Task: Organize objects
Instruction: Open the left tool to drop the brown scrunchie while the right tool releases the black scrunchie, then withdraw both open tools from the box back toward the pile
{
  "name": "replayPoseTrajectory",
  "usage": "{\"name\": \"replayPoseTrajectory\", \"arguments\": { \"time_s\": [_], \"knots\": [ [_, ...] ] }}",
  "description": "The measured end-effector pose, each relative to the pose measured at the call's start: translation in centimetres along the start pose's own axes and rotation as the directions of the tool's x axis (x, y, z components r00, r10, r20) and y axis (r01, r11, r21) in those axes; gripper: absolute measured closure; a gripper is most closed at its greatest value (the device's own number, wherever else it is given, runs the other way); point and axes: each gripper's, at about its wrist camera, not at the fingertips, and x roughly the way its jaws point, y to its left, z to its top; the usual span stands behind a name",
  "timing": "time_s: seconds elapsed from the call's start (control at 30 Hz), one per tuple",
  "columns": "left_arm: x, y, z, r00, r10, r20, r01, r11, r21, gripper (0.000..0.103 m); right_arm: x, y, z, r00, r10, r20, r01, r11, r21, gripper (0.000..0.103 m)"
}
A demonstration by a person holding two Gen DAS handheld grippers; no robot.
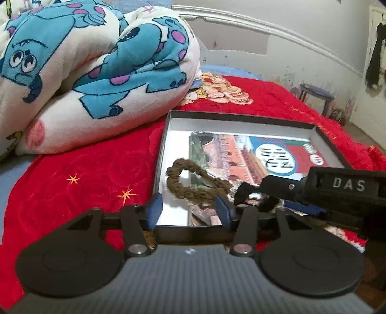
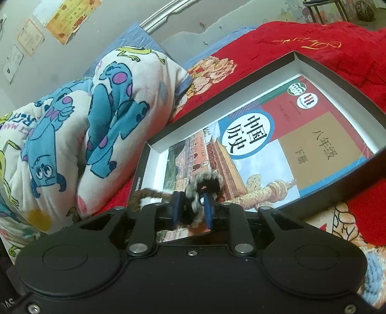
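Note:
A shallow box (image 1: 241, 117) (image 2: 217, 100) with a white inside lies on the red bedspread. A history textbook (image 1: 241, 154) (image 2: 265, 149) lies flat in it. On the book rests a brown braided cord (image 1: 173, 169) (image 2: 142, 193) that runs into a fuzzy black-and-white part (image 2: 210, 178). My left gripper (image 1: 189, 210) hangs open over the box's near edge, with the brown loop just past its blue pads and untouched. My right gripper (image 2: 191, 207) (image 1: 255, 195) comes in from the right. Its jaws stand a little apart with the fuzzy part between them, not pinched.
A rolled blanket (image 1: 96, 72) (image 2: 84, 120) with blue monster prints lies close to the box's left side. The red bedspread (image 1: 84, 174) surrounds the box. A stool (image 1: 316, 93) stands past the bed by the wall. Certificates (image 2: 67, 19) hang on the wall.

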Motion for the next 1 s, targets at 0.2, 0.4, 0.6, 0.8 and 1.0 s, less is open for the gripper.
{"name": "replayPoseTrajectory", "arguments": {
  "time_s": [0.2,0.4,0.6,0.8,1.0],
  "knots": [
    [-3.1,0.6,-0.2,1.0,-0.01,0.027,0.01,1.0,0.009,0.025,-2.8,0.4,-0.7,0.998,0.043,0.044,-0.044,0.999,0.002,0.049],
    [-7.9,1.9,-0.2,0.996,-0.035,0.083,0.036,0.999,-0.009,0.021,-6.9,2.3,-1.6,0.993,0.083,0.086,-0.079,0.995,-0.055,0.038],
    [-12.3,3.0,-0.7,0.987,-0.057,0.147,0.065,0.997,-0.051,0.019,-11.2,3.8,-1.8,0.988,0.096,0.118,-0.091,0.995,-0.043,0.025],
    [-14.8,2.3,-0.9,0.976,-0.081,0.204,0.094,0.994,-0.055,0.012,-15.0,5.7,-1.3,0.992,0.043,0.119,-0.025,0.988,-0.149,0.022],
    [-15.7,0.8,-1.5,0.97,-0.103,0.221,0.11,0.994,-0.023,0.009,-19.1,7.0,-0.5,0.984,-0.019,0.18,0.056,0.977,-0.206,0.016]
  ]
}}
